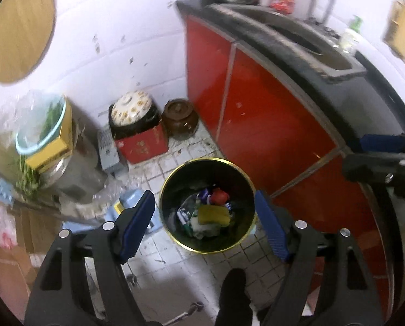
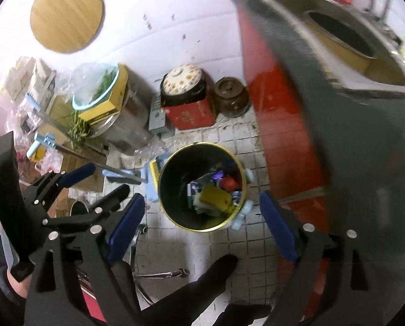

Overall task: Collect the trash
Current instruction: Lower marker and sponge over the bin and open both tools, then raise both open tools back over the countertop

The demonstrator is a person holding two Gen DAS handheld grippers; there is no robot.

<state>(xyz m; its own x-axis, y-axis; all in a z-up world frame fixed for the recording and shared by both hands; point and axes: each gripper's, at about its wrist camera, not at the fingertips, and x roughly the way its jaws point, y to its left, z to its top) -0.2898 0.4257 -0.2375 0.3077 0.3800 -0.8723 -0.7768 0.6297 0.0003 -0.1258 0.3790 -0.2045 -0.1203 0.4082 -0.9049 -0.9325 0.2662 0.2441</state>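
Both grippers hang over a round bin (image 1: 207, 206) with a gold rim that stands on the tiled floor (image 1: 175, 269), near the foot of the red cabinet (image 1: 256, 108). The left gripper (image 1: 205, 228) has its blue pads spread wide, one to each side of the bin's mouth in its own view, with nothing between them. The right gripper (image 2: 202, 228) is spread just as wide and also empty, its pads framing the same bin (image 2: 202, 187) from above. The trash (image 1: 207, 212) lies at the bottom of the bin: a yellow sponge (image 1: 213, 214), a red piece (image 1: 219, 196), a marker (image 1: 184, 218) and crumpled wrappers. In the right view the left gripper (image 2: 101, 179) shows at the left edge, beside the bin. Against the back wall, at the floor's far edge, sit a red box (image 1: 141, 144) topped by a pot with a flowered lid (image 1: 130, 108), and a brown jar (image 1: 180, 118) in the corner by the cabinet. A dark shoe tip (image 1: 232, 279) rests on the floor at the near edge. The black counter (image 1: 297, 54) above the cabinet carries a sink (image 1: 311, 51). The pictures are slightly blurred.
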